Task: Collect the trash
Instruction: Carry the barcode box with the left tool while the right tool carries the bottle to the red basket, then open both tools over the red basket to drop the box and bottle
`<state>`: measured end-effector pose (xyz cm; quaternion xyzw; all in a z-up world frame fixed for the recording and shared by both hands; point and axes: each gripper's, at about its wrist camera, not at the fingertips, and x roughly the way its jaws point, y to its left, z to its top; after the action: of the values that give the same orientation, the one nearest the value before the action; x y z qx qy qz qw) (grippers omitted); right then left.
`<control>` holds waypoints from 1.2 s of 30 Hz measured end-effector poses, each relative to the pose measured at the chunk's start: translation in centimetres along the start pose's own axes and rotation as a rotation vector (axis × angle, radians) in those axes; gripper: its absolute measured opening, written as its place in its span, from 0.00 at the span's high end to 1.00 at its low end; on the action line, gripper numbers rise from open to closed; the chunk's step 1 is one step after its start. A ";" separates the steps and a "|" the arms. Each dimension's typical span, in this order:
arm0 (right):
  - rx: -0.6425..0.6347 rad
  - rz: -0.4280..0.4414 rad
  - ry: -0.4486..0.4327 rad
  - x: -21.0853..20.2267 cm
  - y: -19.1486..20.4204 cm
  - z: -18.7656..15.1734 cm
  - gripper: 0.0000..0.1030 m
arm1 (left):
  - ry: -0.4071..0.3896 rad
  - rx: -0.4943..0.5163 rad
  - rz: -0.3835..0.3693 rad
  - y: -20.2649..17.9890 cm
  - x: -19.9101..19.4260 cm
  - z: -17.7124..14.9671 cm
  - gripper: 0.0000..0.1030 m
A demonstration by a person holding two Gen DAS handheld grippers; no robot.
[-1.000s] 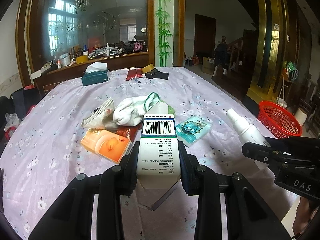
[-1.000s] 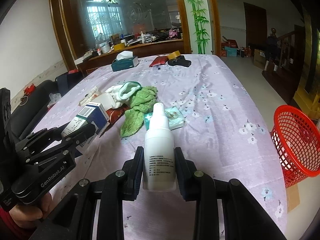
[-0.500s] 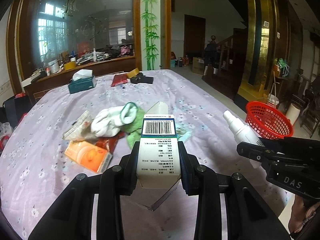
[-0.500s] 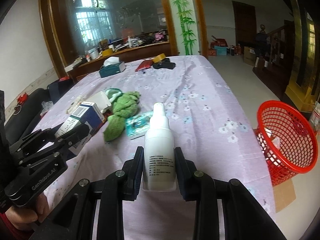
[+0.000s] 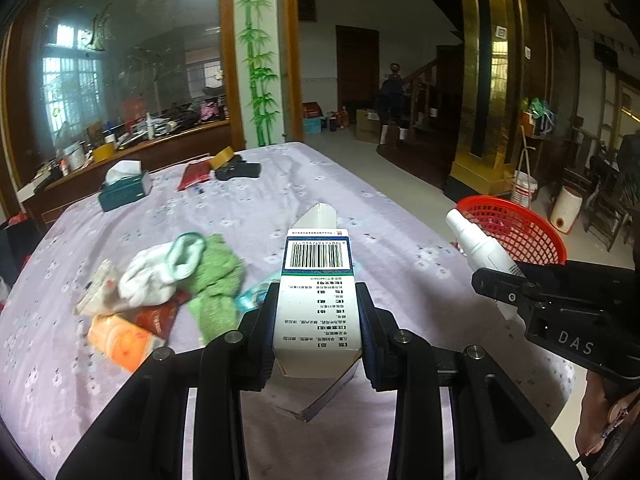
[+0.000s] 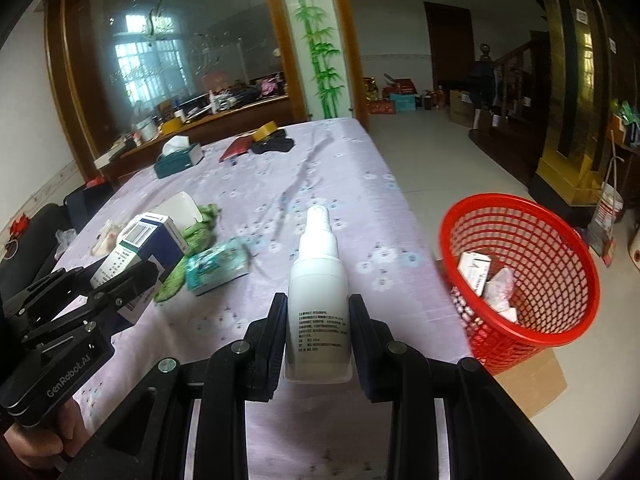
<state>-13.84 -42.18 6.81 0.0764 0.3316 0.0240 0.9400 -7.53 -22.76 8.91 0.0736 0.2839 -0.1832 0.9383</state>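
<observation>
Nearest to the cameras, the left tongs (image 5: 318,320) are clenched on a white medicine box (image 5: 318,300) with a barcode, its flap open at the far end. The right tongs (image 6: 318,332) are clenched on a white spray bottle (image 6: 318,280), nozzle pointing away. Both things are carried in the air above the worktop (image 6: 340,184), which has a purple flowered cloth.

A little farther, on the cloth, more things lie in a loose heap: an orange packet (image 5: 120,340), a white sock (image 5: 160,272), a green cloth (image 5: 216,280) and a teal packet (image 6: 216,266). At the far end stands a tissue box (image 5: 126,188).

Beyond the worktop edge, on the right, a red basket (image 6: 520,272) stands on a piece of cardboard on the floor, and it already holds some boxes and wrappers.

I judge the step in hand is the carrying of two pieces of trash to the basket. The next move calls for bringing each of the tongs above the rim and only then releasing, so that nothing falls beside it.
</observation>
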 end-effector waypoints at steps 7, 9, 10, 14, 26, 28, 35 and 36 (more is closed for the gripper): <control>0.045 -0.021 -0.016 -0.7 -3.1 0.5 0.68 | 0.003 0.035 -0.036 -2.9 1.1 1.5 0.68; 0.069 -0.027 -0.024 -1.1 -4.5 0.8 0.68 | 0.004 0.045 -0.050 -3.9 1.4 2.1 0.68; 0.076 -0.034 -0.030 -1.3 -5.1 0.9 0.68 | 0.005 0.050 -0.060 -4.4 1.6 2.5 0.68; 0.124 -0.075 -0.061 -2.8 -8.8 1.9 0.68 | 0.007 0.070 -0.113 -6.9 2.4 3.9 0.68; 0.264 -0.137 -0.060 -3.2 -18.1 3.8 0.68 | 0.060 0.100 -0.277 -15.4 7.6 8.2 0.68; 0.278 -0.138 -0.056 -2.9 -19.1 4.1 0.68 | 0.074 0.088 -0.302 -16.3 8.8 8.6 0.68; 0.308 -0.157 -0.034 -1.0 -22.1 5.0 0.57 | 0.154 0.069 -0.343 -18.7 12.9 8.8 0.54; 0.311 -0.162 -0.042 -1.2 -22.1 4.9 0.57 | 0.149 0.067 -0.345 -18.5 12.6 8.6 0.54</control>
<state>-11.79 -64.77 7.79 0.1943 0.3166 -0.1049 0.9225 -0.61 -45.74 8.36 0.0685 0.3550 -0.3448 0.8663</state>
